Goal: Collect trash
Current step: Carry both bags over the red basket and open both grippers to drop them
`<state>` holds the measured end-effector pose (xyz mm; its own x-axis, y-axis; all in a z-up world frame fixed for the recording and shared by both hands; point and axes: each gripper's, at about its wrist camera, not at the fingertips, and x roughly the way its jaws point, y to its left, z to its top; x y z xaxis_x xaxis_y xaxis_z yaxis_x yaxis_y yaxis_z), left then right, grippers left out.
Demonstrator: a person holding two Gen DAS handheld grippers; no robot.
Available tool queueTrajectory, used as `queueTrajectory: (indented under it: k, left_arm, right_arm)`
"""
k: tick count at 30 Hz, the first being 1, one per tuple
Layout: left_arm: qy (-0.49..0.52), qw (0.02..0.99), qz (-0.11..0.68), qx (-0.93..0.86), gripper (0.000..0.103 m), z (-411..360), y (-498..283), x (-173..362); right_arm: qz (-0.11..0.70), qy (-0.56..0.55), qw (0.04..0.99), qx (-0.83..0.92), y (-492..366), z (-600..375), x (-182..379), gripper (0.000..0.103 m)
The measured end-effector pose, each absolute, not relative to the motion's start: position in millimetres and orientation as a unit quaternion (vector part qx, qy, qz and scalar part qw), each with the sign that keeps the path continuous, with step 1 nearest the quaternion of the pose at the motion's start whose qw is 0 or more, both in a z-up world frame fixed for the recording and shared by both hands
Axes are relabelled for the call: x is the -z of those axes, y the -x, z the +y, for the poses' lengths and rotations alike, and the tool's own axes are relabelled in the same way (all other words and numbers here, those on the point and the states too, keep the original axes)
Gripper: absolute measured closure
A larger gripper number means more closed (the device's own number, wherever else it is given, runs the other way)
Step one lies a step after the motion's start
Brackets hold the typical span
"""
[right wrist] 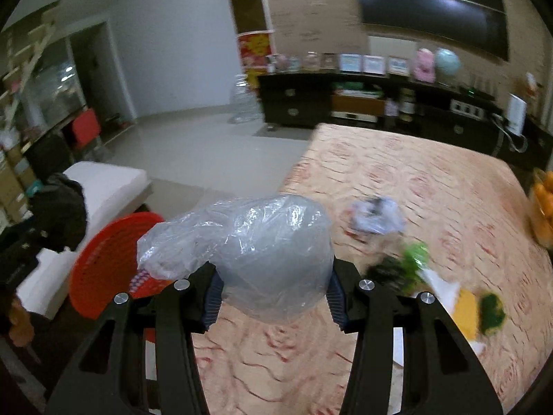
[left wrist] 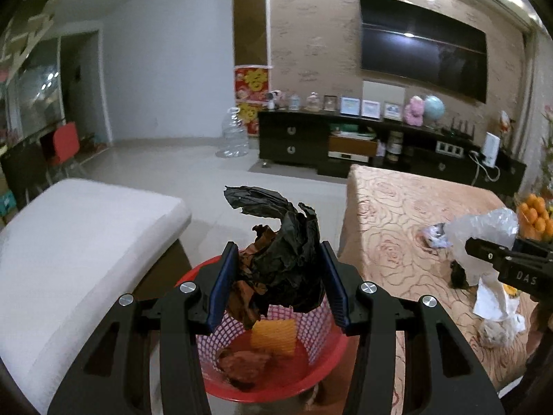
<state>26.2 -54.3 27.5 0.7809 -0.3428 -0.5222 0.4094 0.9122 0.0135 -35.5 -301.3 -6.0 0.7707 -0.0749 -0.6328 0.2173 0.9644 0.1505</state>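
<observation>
The jaws of the left gripper point(left wrist: 278, 282) hold one crumpled black plastic bag point(left wrist: 283, 252) above the one red mesh basket point(left wrist: 221, 377), which contains two pieces. The right gripper point(right wrist: 273, 297) clamps one clear plastic bag point(right wrist: 255, 252) over the rose-patterned table point(right wrist: 414, 186); basket at nine o'clock.

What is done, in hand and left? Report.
Done: some scraps lie in the red basket. In hand: left gripper holds a black bag wad over the basket; right gripper grips a clear plastic bag above the table. Left: crumpled wrapper, green packet and yellow scrap on the tablecloth.
</observation>
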Motion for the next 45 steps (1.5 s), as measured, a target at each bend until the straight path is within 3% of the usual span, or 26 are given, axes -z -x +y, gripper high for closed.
queueTrajectory:
  k: [29,31,39,45]
  left_arm:
    - [-0.088,0.924,0.358,0.099,0.057,-5.6,-70.8,26.2]
    - [-0.09,0.923,0.362,0.099,0.057,-4.8,-71.3,28.1]
    - [-0.094,0.916,0.374,0.11,0.051,-4.0,-72.9,33.8]
    - [-0.084,0.917,0.375,0.111,0.037,-3.8,-73.7,33.4]
  right_arm:
    - [0.384,-0.101,0.913,-0.087,-62.6,-193.0,29.9,0.054]
    - [0.39,-0.1,0.911,-0.092,-66.2,-188.7,33.1,0.053]
    - [0.394,-0.117,0.907,-0.095,-66.8,-187.6,36.4,0.029]
    - [0.385,-0.128,0.909,-0.093,-63.8,-198.1,32.0,0.025]
